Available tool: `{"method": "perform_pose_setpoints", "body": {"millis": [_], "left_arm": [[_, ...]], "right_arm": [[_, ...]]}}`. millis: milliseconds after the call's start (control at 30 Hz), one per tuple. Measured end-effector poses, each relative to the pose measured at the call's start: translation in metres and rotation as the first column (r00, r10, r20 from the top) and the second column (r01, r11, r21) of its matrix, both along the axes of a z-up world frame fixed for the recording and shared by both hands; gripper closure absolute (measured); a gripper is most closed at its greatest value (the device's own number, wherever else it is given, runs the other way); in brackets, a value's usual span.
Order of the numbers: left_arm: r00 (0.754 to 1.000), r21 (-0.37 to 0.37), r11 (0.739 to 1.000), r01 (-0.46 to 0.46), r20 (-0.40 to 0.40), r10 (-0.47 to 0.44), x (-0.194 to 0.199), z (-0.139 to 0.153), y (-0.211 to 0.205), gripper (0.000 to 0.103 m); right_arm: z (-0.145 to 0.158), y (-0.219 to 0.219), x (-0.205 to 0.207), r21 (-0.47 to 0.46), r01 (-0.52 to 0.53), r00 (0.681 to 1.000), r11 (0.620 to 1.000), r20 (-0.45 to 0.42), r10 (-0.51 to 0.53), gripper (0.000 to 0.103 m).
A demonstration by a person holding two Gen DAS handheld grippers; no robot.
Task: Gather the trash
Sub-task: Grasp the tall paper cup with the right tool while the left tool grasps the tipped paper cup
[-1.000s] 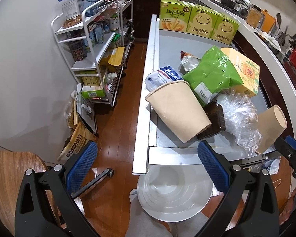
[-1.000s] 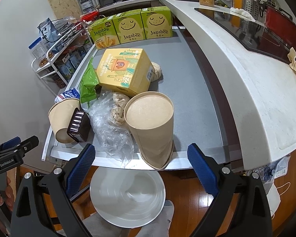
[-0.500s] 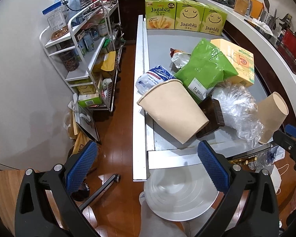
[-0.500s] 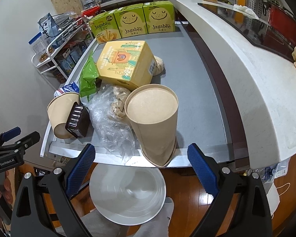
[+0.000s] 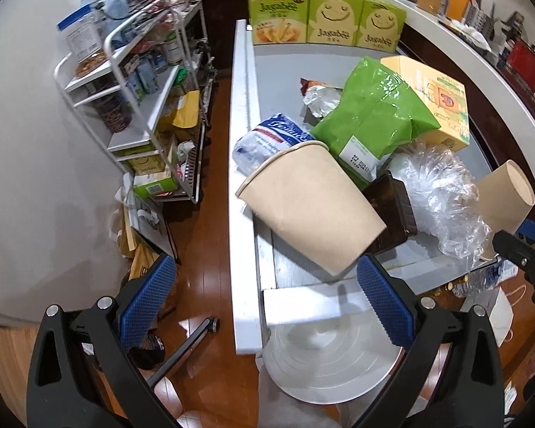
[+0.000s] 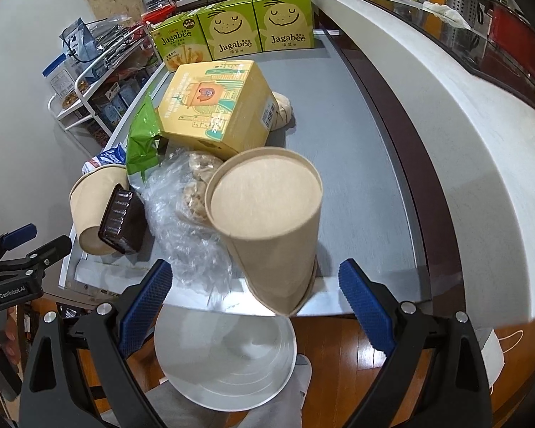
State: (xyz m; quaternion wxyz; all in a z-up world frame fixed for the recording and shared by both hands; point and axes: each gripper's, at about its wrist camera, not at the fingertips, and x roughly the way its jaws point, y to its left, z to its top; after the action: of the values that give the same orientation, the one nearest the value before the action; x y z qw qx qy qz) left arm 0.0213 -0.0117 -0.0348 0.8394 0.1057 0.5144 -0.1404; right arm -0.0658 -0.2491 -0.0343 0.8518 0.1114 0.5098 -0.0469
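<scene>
A tan paper cup [image 5: 310, 210] lies on its side at the near left corner of the grey table [image 5: 278, 82], mouth to the left. My left gripper [image 5: 267, 303] hovers open just in front of it, with nothing between its fingers. A second tan cup [image 6: 267, 224] stands upside down at the table's front edge. My right gripper [image 6: 256, 299] is open around its lower part, pads apart from it. Between the cups lie a brown plastic tray [image 5: 392, 210] and a crumpled clear plastic bag [image 5: 438, 196]. A white bin [image 6: 224, 353] stands on the floor below the edge.
A green bag [image 5: 374, 121], a yellow box [image 5: 435, 96] and a blue-white wrapper [image 5: 267, 139] lie behind the cups. Three Jagabee boxes [image 6: 232, 32] line the far end. A white wire shelf [image 5: 142, 89] stands left of the table, a white counter [image 6: 446, 125] on the right.
My left gripper has rolled a little and come slightly closer to the lying cup. The right gripper has hardly moved; both stay open.
</scene>
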Motion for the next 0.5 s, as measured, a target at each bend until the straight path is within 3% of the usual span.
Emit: {"method": "perform_pose_setpoints", "body": {"millis": [233,500], "left_arm": [[0.985,-0.034,0.985,0.166,-0.031,-0.167,0.020,-0.005,-0.010,0.001],[0.928,-0.049,0.934,0.353,-0.108,-0.357,0.041,-0.013,-0.027,0.001]], "right_arm": [[-0.005,-0.001,0.015,-0.001,-0.036,0.999,0.999,-0.008,0.036,0.010],[-0.013,-0.005,0.034,0.030,-0.057,0.998,0.998,-0.025,0.058,0.010]]}}
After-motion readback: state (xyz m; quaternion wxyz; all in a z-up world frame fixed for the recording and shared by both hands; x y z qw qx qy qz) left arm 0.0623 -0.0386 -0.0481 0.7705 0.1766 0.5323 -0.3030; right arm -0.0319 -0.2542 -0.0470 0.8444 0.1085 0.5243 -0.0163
